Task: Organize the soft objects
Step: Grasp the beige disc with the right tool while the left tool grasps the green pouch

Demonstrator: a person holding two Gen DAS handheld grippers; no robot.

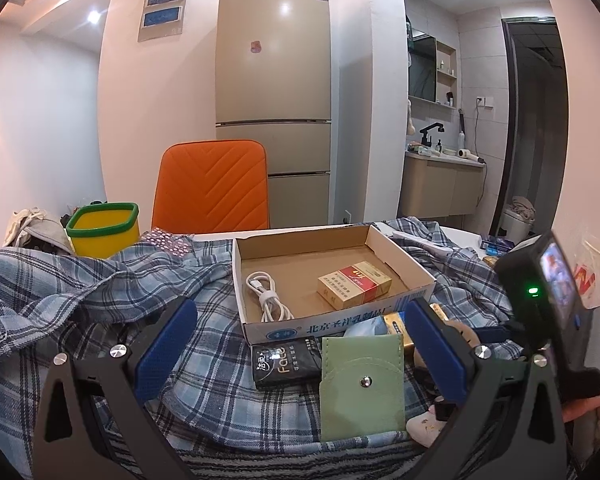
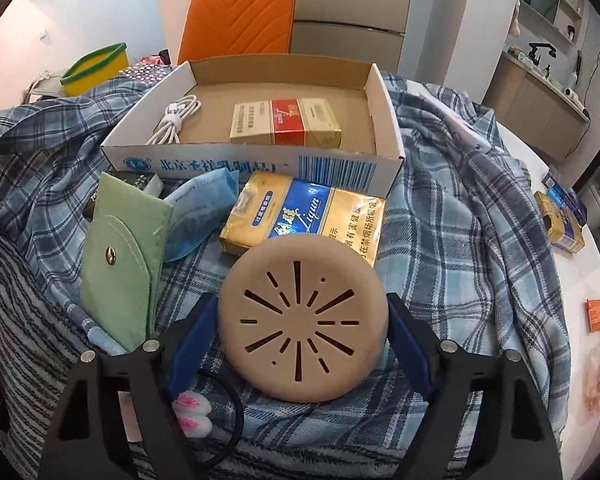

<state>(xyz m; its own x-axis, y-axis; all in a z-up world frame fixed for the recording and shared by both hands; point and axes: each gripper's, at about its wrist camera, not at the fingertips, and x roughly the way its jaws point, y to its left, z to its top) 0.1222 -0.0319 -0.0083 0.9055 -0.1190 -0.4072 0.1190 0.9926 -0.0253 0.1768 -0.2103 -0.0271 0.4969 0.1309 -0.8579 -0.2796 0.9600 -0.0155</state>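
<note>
Plaid cloth [image 2: 460, 208], blue and white, covers the whole work surface, with a striped towel [image 2: 16, 304] at its near left edge. Behind stand one orange chair [image 1: 212, 184], one tall beige refrigerator [image 1: 274, 80] and, off to the right, a washbasin counter [image 1: 444, 184].

One open cardboard tray [image 2: 384, 92] sits on the cloth; inside I count one coiled white cable [image 2: 176, 118] and one red-and-cream cigarette pack [image 2: 286, 122]. One yellow bin with a green rim [image 1: 104, 230] stands at the far left.

Just in front of the tray lie one green snap pouch [image 2: 120, 256], one black tissue pack [image 1: 286, 364], one blue plastic wrapper [image 2: 196, 216] and one gold-and-blue Liqun carton [image 2: 304, 216]. A second gold-and-blue carton [image 2: 560, 220] lies well apart at the right.

My right gripper [image 2: 304, 320] has its blue pads against both sides of the round tan squishy bun [image 2: 304, 320], which rests on the cloth touching the Liqun carton. My left gripper [image 1: 300, 340] hangs with its jaws spread wide, nothing between the pads, pointing toward the tray.
</note>
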